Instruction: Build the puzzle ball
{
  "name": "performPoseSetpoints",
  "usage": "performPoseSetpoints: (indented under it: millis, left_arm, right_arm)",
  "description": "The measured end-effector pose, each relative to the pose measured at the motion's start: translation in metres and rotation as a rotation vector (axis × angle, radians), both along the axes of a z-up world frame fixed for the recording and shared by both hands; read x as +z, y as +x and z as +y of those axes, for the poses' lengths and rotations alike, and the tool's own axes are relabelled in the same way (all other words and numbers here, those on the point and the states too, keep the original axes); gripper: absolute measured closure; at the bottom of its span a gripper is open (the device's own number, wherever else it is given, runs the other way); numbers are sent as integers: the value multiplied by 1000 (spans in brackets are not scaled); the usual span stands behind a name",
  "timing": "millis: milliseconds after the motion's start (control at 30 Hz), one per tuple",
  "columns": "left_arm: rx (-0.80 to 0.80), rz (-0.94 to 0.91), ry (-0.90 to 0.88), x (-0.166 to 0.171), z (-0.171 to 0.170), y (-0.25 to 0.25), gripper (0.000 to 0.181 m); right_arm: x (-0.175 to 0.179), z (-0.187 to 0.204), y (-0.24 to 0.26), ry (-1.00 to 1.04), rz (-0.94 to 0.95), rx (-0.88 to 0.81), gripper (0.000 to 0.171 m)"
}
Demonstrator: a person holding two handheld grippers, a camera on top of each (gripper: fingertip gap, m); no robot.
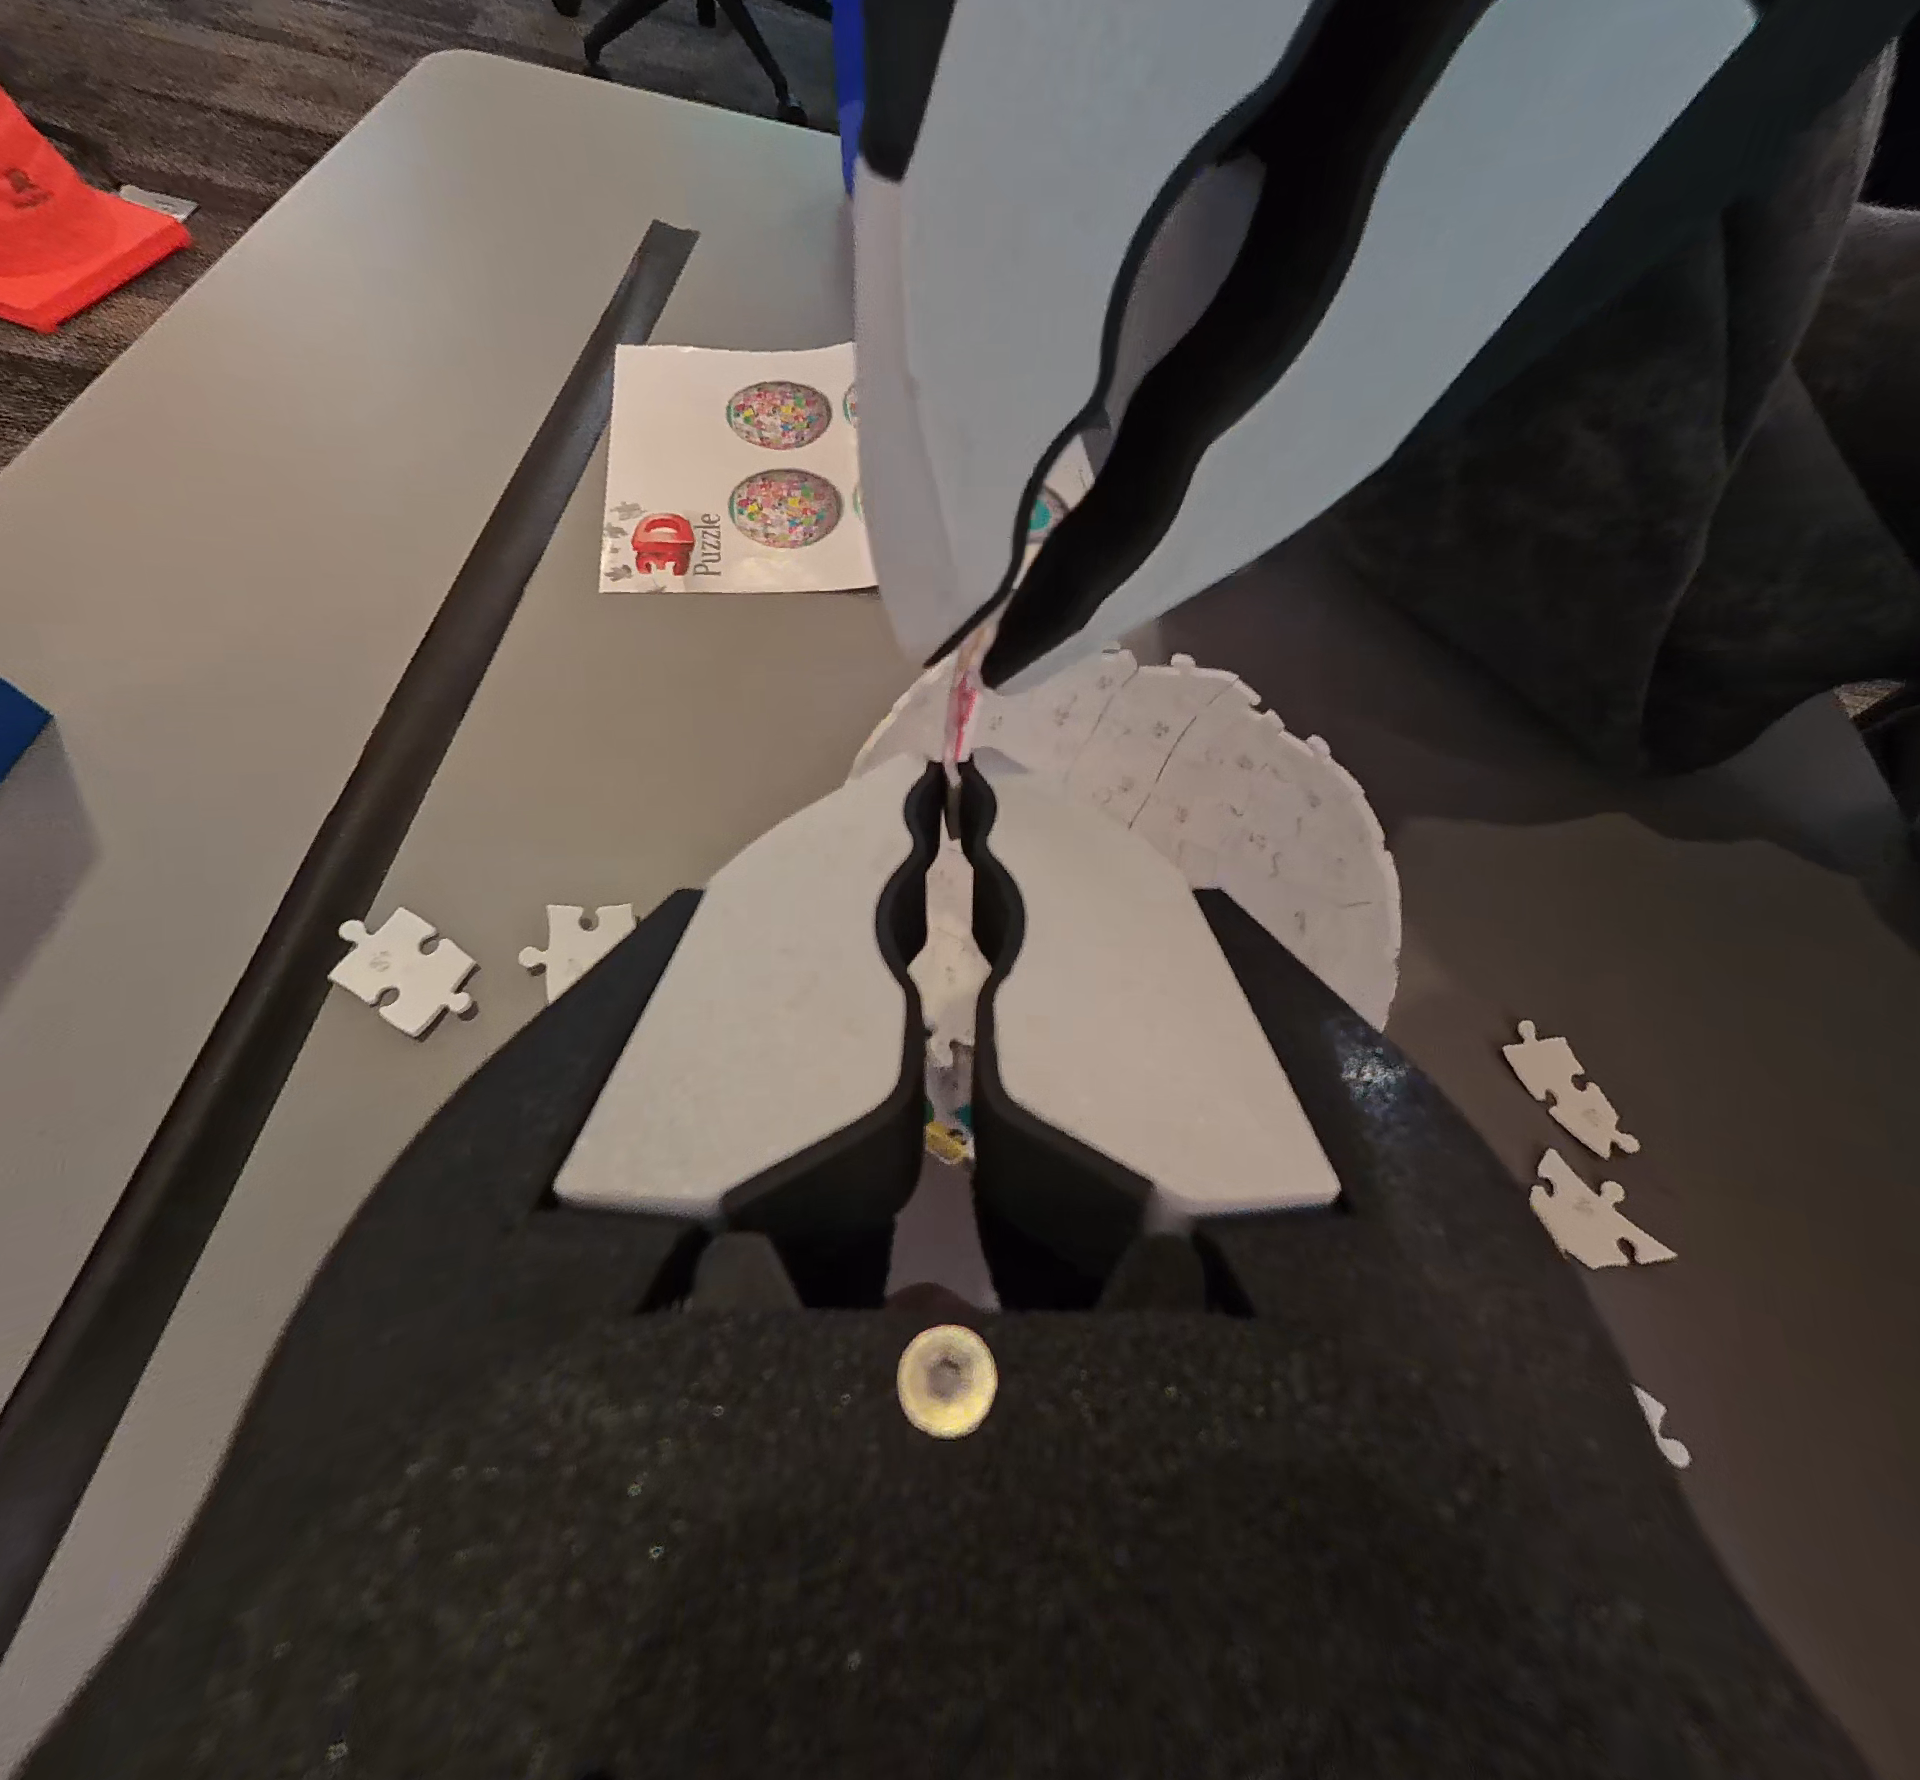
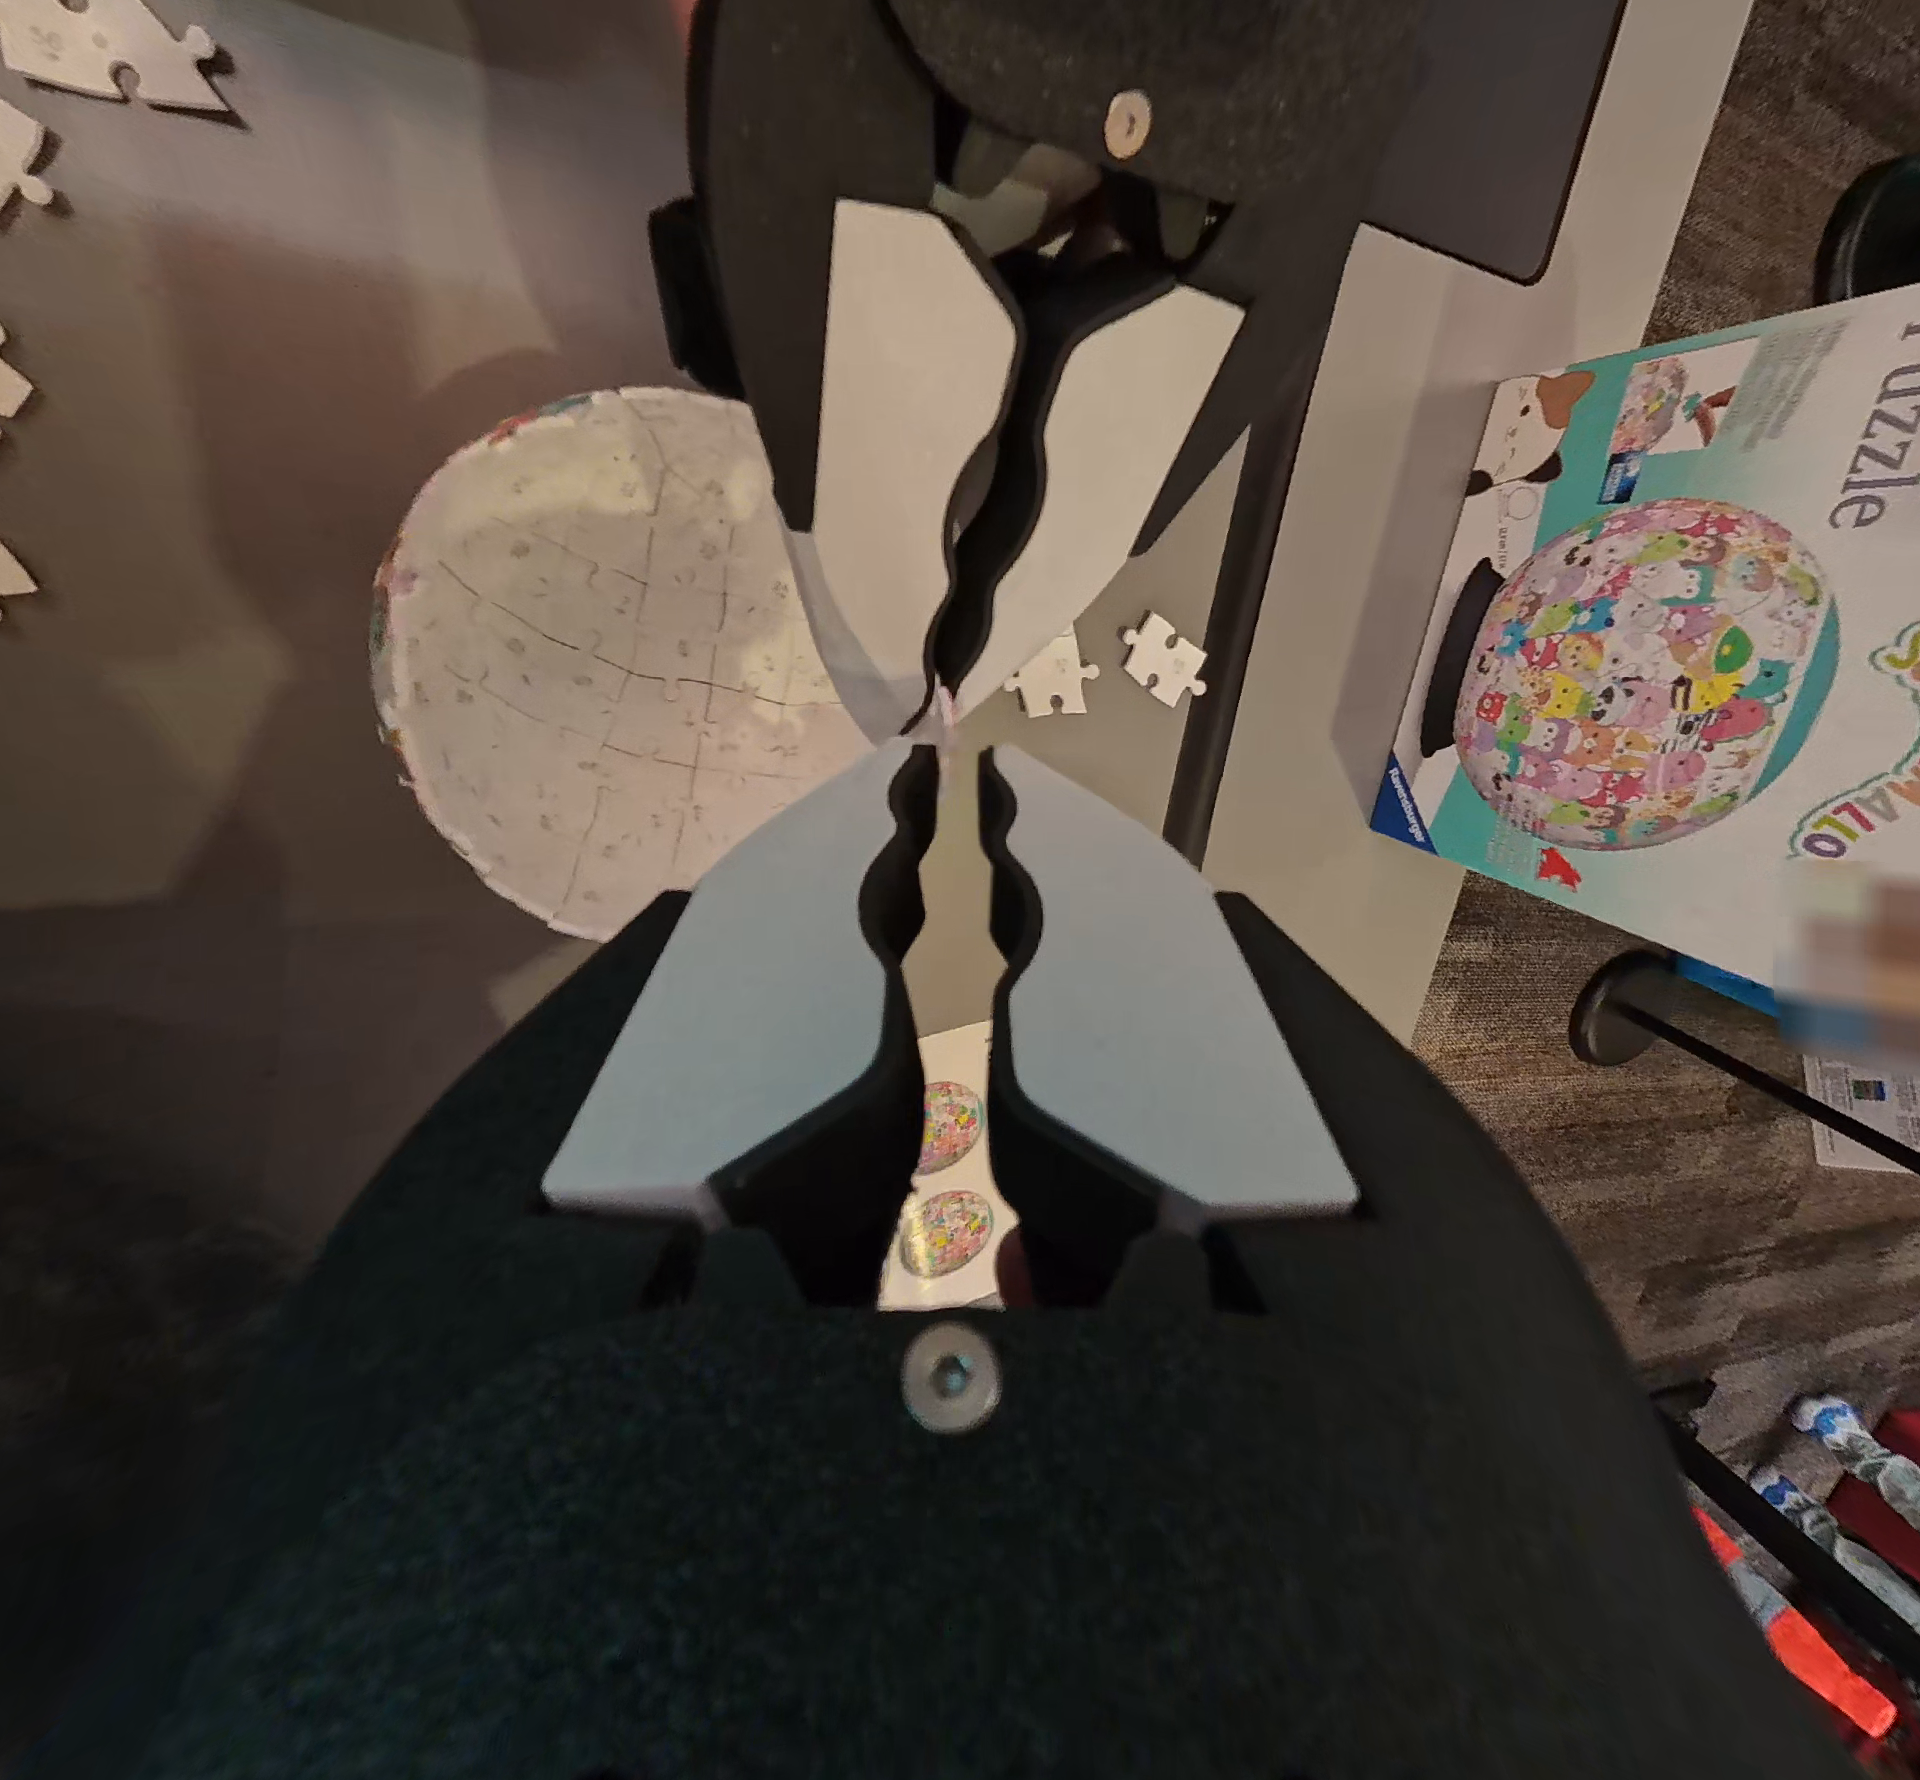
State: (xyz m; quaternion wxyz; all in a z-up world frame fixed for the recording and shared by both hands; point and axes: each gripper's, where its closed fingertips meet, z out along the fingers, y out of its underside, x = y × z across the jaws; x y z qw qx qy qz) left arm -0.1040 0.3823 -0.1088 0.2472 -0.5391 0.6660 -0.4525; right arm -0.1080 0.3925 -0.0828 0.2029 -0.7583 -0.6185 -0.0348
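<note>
A half-built puzzle ball, a white dome of joined pieces, lies on the grey table just behind both grippers. In the right wrist view it lies open side up, left of the fingers. My left gripper is shut on a white puzzle piece that shows in the gap between its fingers. My right gripper is shut on a thin piece seen edge-on. The right gripper comes down from above, and its piece's pink edge meets the left gripper's tips. I cannot tell whether the two pieces are joined.
Loose white pieces lie to the left and right of the ball, with more at the far side. A printed leaflet lies behind. The puzzle box sits on the floor past the table edge. A dark seam crosses the table. The tips of both grippers are at nearly the same place.
</note>
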Motion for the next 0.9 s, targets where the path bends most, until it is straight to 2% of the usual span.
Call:
performPoseSetpoints:
  millis: [400,467,533,567,700,800,900]
  left_arm:
    - [-41,-13,-17,3,-2,-6,178]
    - [-66,-20,-35,7,0,-14,172]
    - [-52,-63,-74,17,13,-22,155]
    - [-46,-74,-105,19,22,-26,152]
    - [30,-42,-148,3,62,-21,161]
    - [10,-4,-189,-18,64,-1,175]
    - [-29,60,-178,-40,60,20,178]
  right_arm:
    - [-2,-3,-4,-71,27,-27,169]
    - [-1,-2,-5,-73,40,-54,169]
    - [-6,-5,2,-74,7,-86,169]
    - [-9,-9,3,-79,-1,-90,169]
    - [-19,-13,1,-52,-65,-106,169]
    - [-26,-6,0,14,-136,-121,169]
    - [-35,-5,6,26,-213,-154,169]
